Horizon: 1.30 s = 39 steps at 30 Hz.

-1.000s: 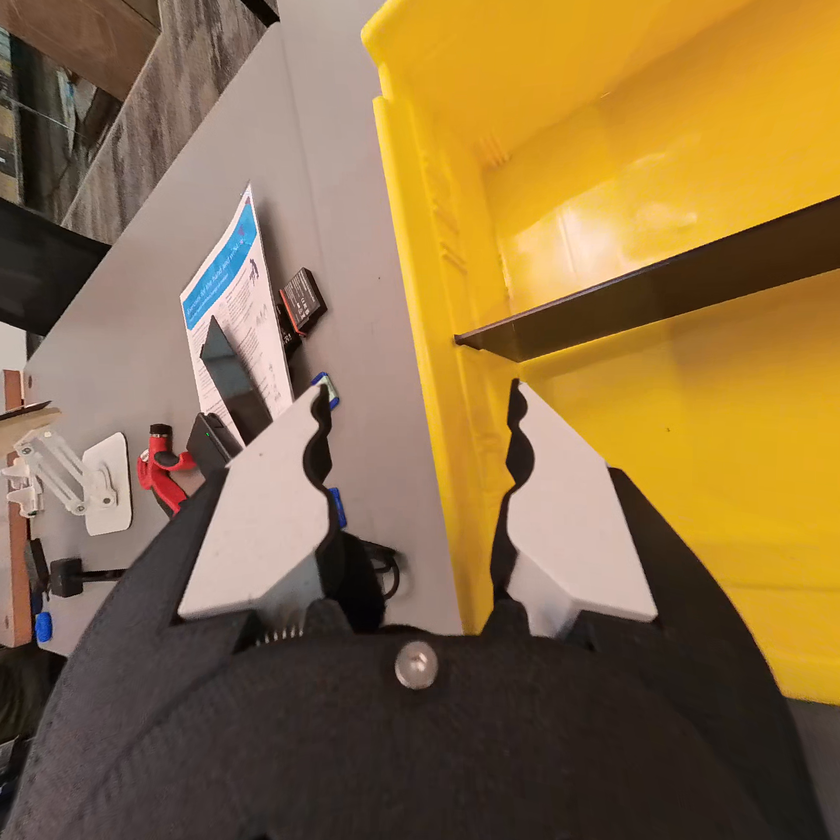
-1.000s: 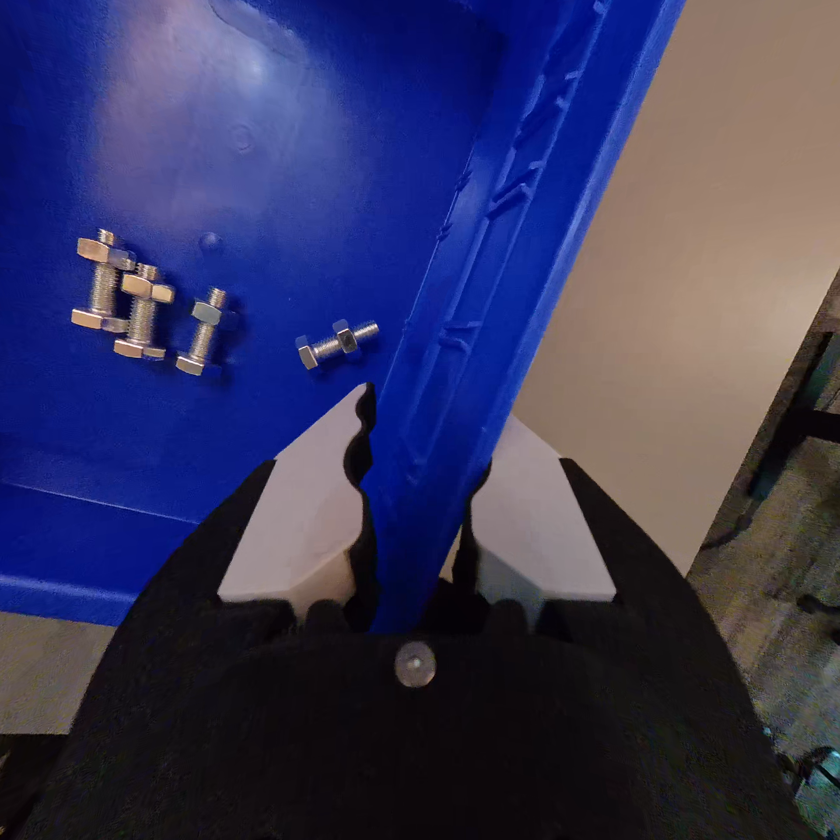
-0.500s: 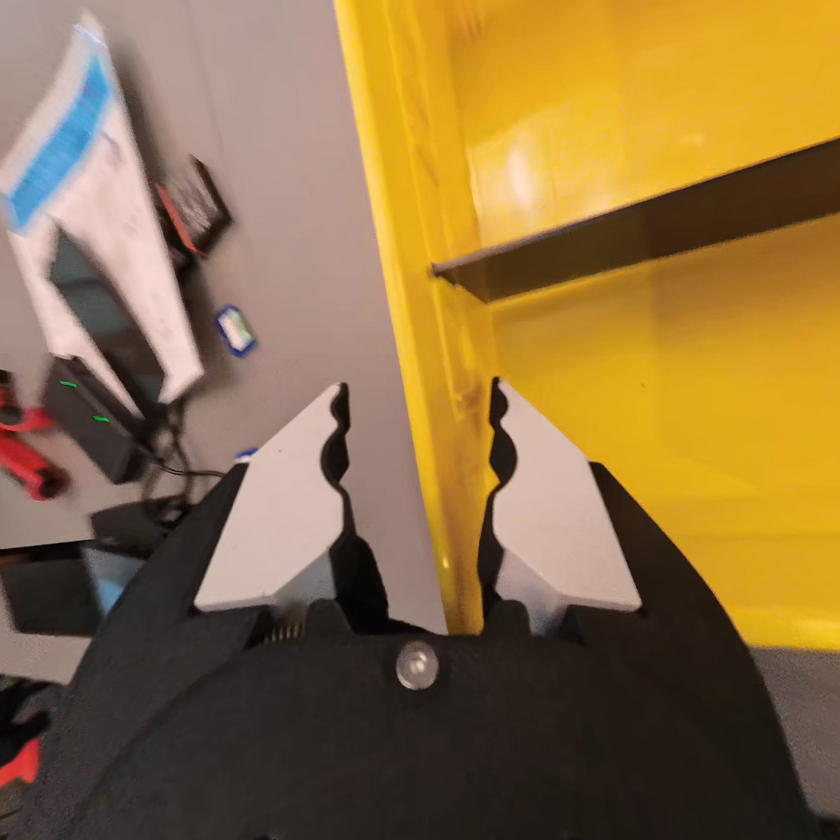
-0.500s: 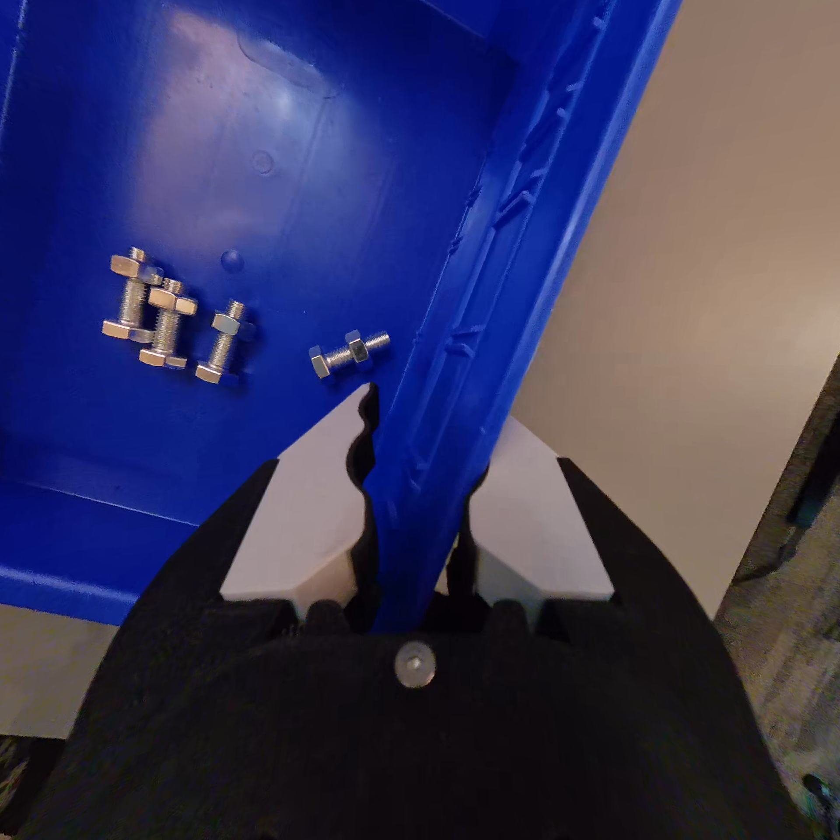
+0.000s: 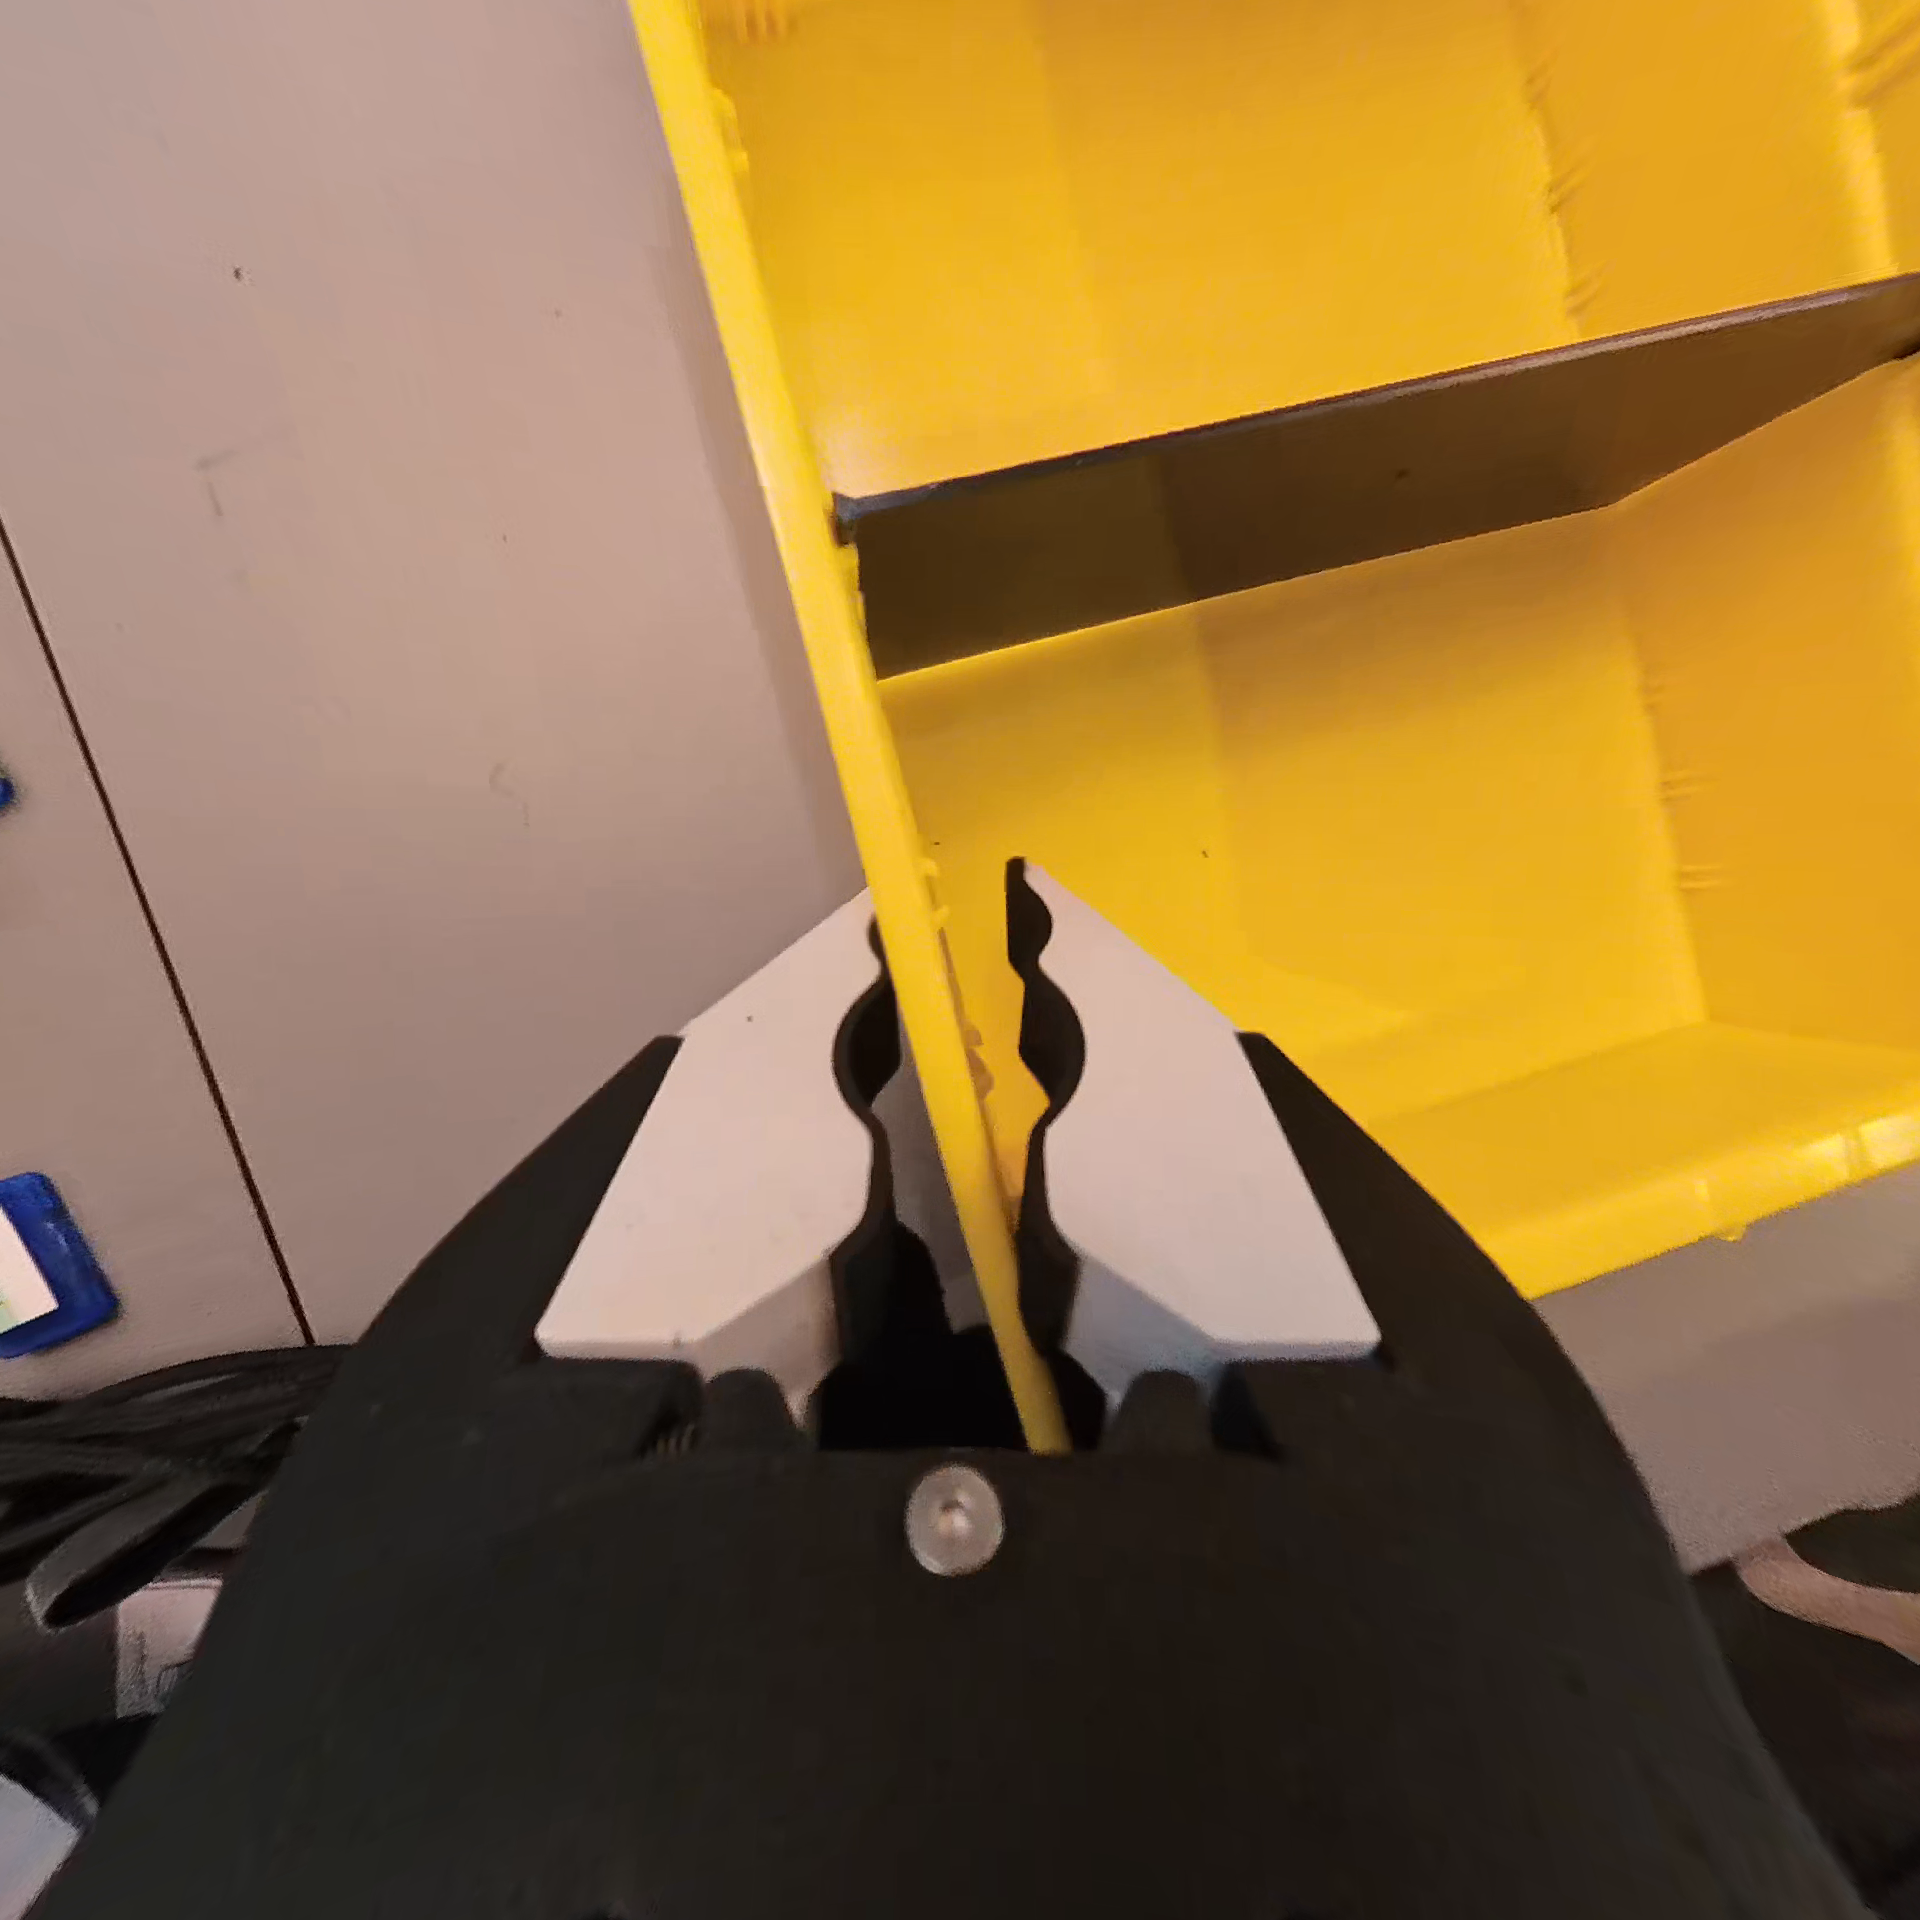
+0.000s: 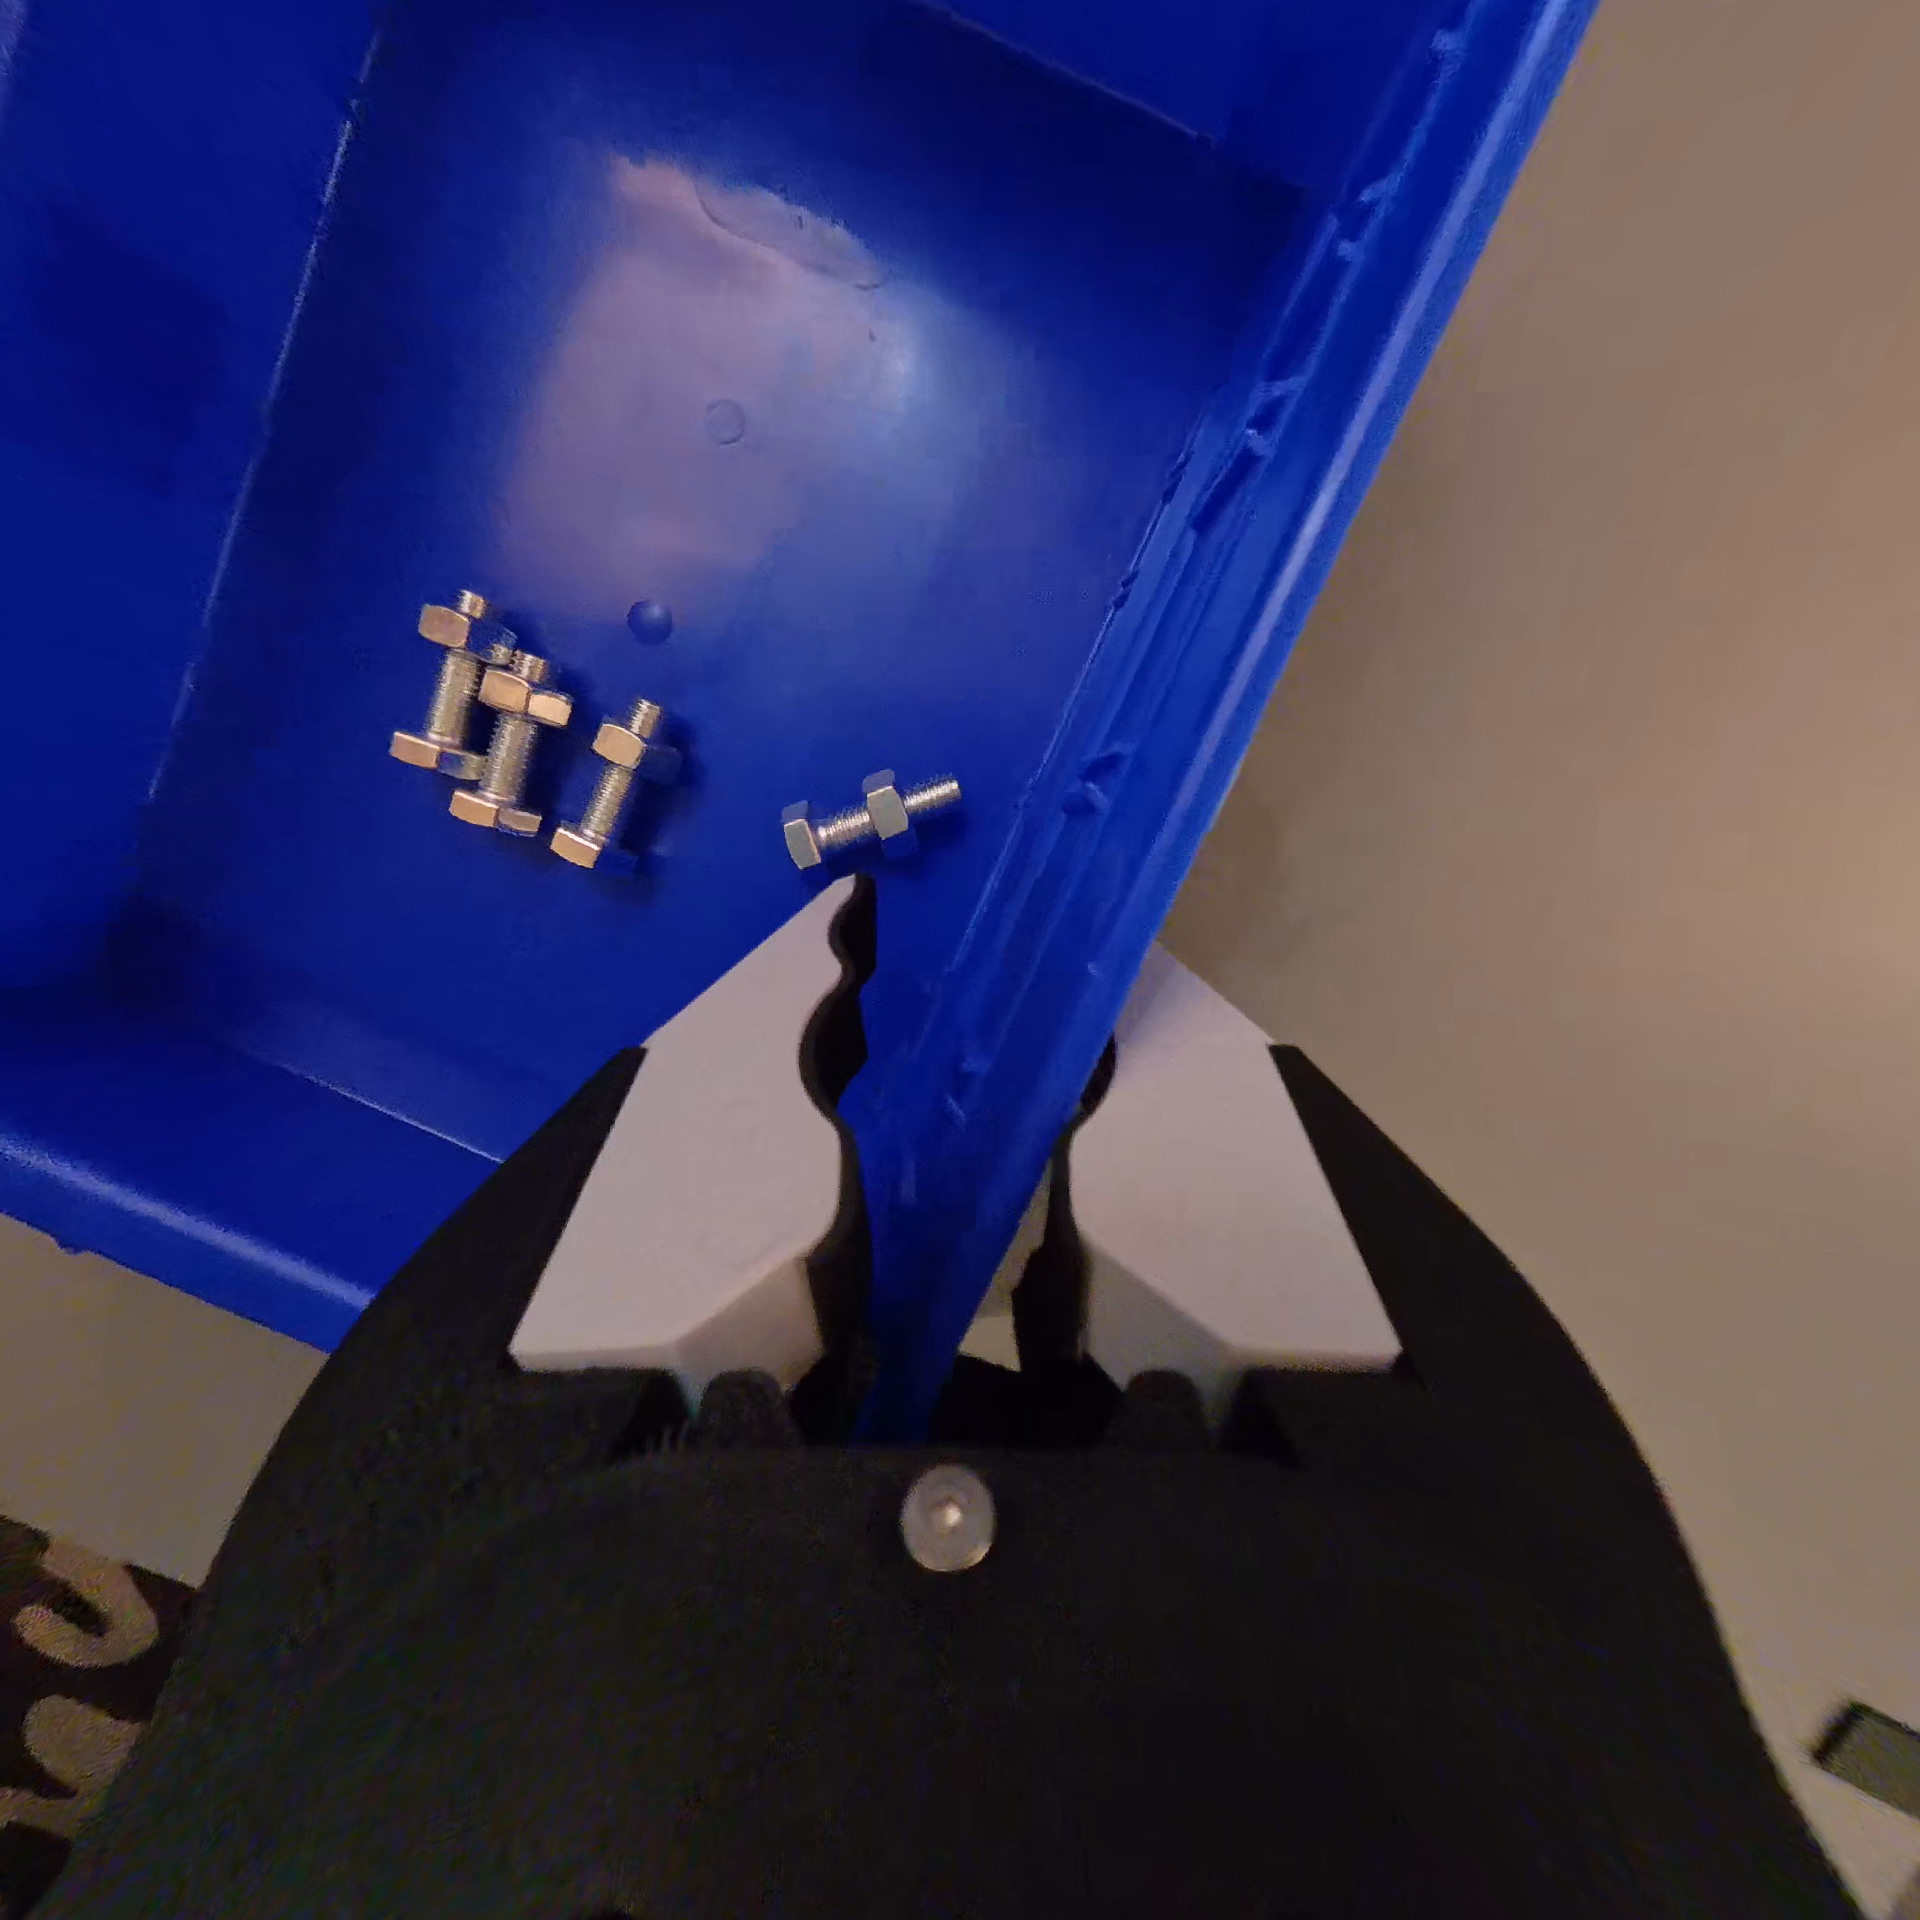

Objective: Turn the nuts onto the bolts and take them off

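Bolts [image 6: 871, 821] with nuts on lie in the blue bin [image 6: 1195, 665], the nearest just past your right tool [image 6: 961, 1029], crosswise to its fingers. Both tools are clamped on rims: right on that bin, left tool [image 5: 951, 1029] on the yellow bin [image 5: 821, 540].

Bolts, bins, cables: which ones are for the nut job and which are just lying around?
For the job: four bolts with nuts on, blue bin, yellow bin, left gripper, right gripper.
Lying about: black cables, blue card, table.
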Motion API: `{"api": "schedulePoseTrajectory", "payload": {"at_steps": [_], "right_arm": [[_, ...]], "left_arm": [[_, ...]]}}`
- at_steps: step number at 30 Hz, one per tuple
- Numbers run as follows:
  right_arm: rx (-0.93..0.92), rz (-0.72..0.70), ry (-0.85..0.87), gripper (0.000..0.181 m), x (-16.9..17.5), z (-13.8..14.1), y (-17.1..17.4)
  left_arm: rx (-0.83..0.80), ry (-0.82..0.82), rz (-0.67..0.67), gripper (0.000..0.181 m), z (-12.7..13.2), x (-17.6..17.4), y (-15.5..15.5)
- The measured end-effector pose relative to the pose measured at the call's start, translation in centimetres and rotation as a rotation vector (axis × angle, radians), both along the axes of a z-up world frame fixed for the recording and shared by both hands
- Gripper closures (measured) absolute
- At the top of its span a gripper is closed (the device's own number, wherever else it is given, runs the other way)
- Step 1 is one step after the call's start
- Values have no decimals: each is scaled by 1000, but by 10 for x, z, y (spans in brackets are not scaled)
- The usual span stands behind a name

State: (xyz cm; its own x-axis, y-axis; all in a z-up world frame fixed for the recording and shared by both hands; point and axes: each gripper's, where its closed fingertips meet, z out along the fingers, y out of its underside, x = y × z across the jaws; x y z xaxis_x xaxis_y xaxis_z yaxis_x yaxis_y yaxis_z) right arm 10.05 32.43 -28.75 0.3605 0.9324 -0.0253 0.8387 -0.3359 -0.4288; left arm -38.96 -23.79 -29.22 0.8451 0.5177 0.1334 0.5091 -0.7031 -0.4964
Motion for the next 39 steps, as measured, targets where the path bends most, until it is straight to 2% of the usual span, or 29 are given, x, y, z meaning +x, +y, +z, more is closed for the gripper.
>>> {"api": "schedulePoseTrajectory", "payload": {"at_steps": [7,14,21,25,32,39], "right_arm": [[-132,19,67,140,-39,-4,-54],[-285,73,190,93,-81,3,-120],[-327,127,228,76,-115,7,-171],[-345,141,281,56,-141,10,-199],[-351,193,322,48,-184,11,-242],[-346,281,323,44,-231,9,-283]], "left_arm": [[8,62,-5,172,4,-2,9],[79,141,-33,178,16,-4,21],[222,203,-28,177,49,-8,28],[356,233,-18,177,74,-9,30],[570,209,-3,178,112,-7,31],[673,214,-6,177,128,-6,30]]}}
